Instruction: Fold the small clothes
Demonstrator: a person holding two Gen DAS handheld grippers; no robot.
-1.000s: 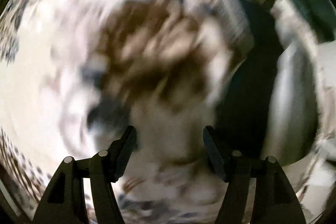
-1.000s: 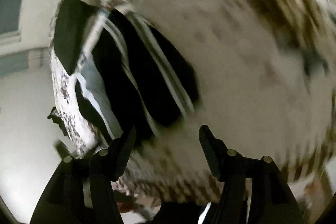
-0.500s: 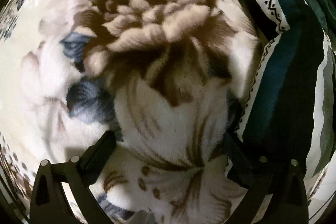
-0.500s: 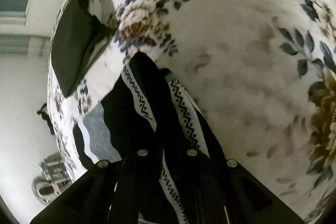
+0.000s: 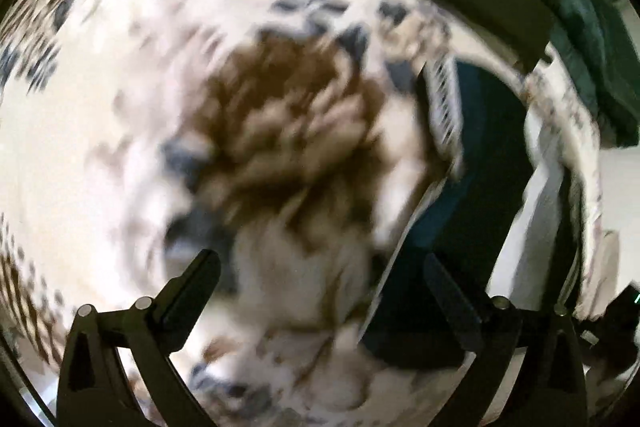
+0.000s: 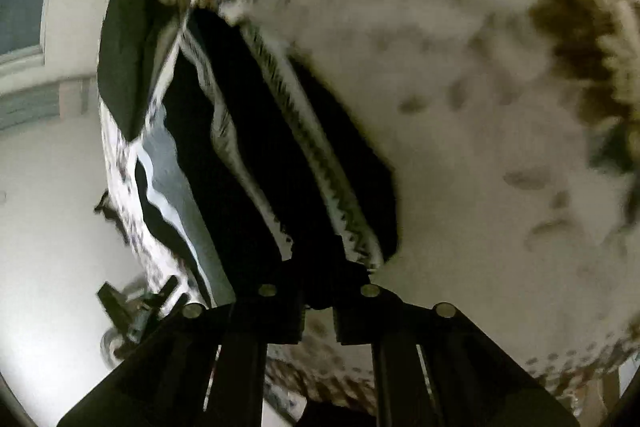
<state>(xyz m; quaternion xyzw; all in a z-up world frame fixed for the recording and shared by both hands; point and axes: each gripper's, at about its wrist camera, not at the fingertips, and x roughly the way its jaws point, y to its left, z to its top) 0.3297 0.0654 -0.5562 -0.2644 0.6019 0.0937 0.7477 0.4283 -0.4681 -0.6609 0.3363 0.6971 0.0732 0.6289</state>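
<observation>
Right gripper (image 6: 318, 291) pinches the dark zigzag-trimmed garment's (image 6: 280, 155) near edge on a floral blanket (image 6: 460, 107); left gripper (image 5: 320, 291) hangs spread over open blanket.

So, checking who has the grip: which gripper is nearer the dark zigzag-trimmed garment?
Right. The right gripper is shut on the dark zigzag-trimmed garment; the left gripper hangs open over the floral blanket beside it.

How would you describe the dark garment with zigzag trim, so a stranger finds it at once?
Start from the big cream blanket printed with brown flowers. Near its edge lies a dark garment, with the right tongs at its near end. Its white bands of black zigzag set it apart from the plain dark cloth beside it.
</observation>
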